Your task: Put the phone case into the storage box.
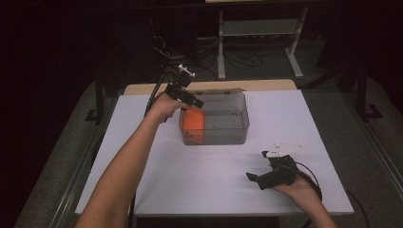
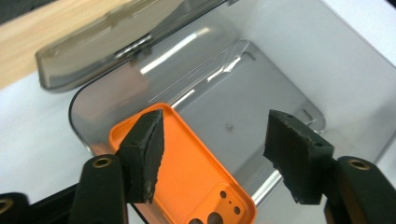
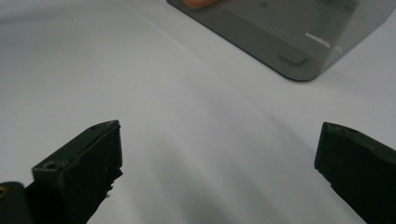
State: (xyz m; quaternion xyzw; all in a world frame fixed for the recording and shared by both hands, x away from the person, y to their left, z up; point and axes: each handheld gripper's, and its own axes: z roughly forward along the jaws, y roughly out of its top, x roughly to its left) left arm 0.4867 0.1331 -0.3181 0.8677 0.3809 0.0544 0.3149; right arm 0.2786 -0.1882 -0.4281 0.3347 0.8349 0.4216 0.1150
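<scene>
Inside clear bin (image 1: 237,130), leaning orange phone case (image 1: 194,119)

In the left gripper view the orange phone case (image 2: 187,177) runs off the bottom edge at six o'clock. In the right gripper view, only an orange sliver, probably the same case, shows at twelve o'clock, blurred.

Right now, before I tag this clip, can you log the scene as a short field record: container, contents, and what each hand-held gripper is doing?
container: clear smoky plastic box, lid open, lying flat behind it
contents: orange phone case leaning against the box's left end
left hand-held gripper: above the box's left end, jaws open, nothing held
right hand-held gripper: low over the white table sheet, near the front right, jaws open, nothing held
surface: white sheet over a wooden table
</scene>
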